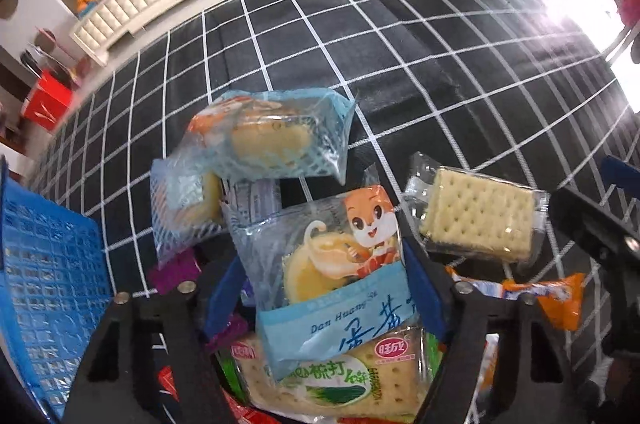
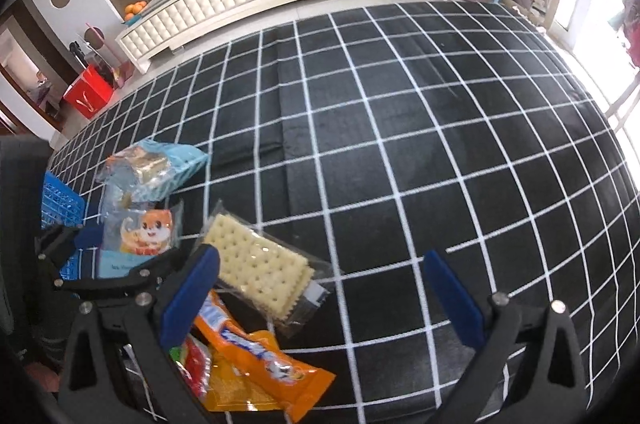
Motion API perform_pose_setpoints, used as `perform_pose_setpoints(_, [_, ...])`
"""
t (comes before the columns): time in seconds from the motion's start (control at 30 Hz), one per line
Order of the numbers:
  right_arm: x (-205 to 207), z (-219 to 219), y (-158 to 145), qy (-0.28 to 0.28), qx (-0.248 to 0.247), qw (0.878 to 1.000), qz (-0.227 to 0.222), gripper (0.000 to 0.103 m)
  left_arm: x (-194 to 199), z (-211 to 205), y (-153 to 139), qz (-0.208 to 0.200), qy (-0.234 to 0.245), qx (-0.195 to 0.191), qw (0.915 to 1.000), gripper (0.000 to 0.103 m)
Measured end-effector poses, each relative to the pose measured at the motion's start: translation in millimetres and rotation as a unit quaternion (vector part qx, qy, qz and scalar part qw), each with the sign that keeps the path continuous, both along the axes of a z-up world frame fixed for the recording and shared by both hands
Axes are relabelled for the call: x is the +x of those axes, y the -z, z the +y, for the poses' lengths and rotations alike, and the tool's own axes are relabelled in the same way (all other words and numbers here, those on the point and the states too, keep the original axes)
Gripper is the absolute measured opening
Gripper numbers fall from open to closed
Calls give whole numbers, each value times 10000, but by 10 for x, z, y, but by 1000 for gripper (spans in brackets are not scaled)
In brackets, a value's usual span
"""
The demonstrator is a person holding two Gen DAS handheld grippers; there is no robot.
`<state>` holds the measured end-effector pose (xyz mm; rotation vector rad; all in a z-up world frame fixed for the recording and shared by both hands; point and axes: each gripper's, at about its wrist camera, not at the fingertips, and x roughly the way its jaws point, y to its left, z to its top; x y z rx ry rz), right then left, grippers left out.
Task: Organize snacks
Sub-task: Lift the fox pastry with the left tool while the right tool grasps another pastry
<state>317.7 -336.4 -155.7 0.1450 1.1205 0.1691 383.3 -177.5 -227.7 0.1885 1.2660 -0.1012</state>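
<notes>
Black grid-pattern mat (image 2: 400,144) covers the floor; tufted white cabinet (image 2: 208,8) along the wall. Blue basket (image 1: 48,284) at left, contents can't tell. Snack pile just beside it: cracker pack (image 2: 260,268), orange packet (image 2: 264,356). Left gripper (image 1: 324,288) clamps squirrel cake pack (image 1: 340,264). Right gripper (image 2: 316,300) spread wide, empty.

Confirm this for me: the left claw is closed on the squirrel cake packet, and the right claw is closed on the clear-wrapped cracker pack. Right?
Not quite. The left claw does grip the squirrel cake packet, but the right claw is open and holds nothing. The right wrist view shows its blue fingers spread wide, with the cracker pack lying on the checked mat.
</notes>
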Motion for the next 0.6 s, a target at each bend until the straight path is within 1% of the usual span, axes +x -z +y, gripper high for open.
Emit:
perform_pose_setpoints(0.03, [-3,21,-32,-7,-5,10000,-34,103,-42,44,-37,-26,-15,-94,10000,69])
perform_pose_setpoints(0.1, [-5,54,-98,-30,22,10000,-80,103,-113,128,-103,-88,-88,-155,9998,68])
perform_pose_setpoints(0.17, [6,92,-160,-73,66,9999,-108,103,-201,231,-221,-214,-163,-347,9990,68])
perform_pose_setpoints(0.23, [26,144,-231,-147,100,9997,-179,103,-299,352,-414,-433,-209,-529,9974,68])
perform_pose_setpoints(0.3, [62,218,-297,-249,131,9993,-246,103,-371,472,-570,-660,-305,-542,9959,68])
perform_pose_setpoints(0.33, [86,273,-338,-360,184,9987,-295,103,-391,548,-651,-779,-372,-511,9950,68])
perform_pose_setpoints(0.43, [168,450,-422,-746,320,9959,-404,103,-435,713,-773,-1032,-573,-483,9918,68])
perform_pose_setpoints(0.47, [200,507,-437,-900,367,9944,-413,103,-415,767,-787,-1063,-639,-500,9910,68])
perform_pose_setpoints(0.5, [257,608,-449,-1179,437,9913,-392,103,-379,802,-807,-1074,-710,-530,9903,68])
perform_pose_setpoints(0.6, [407,804,-422,-1681,528,9840,-282,103,-341,933,-804,-1101,-858,-557,9886,68])
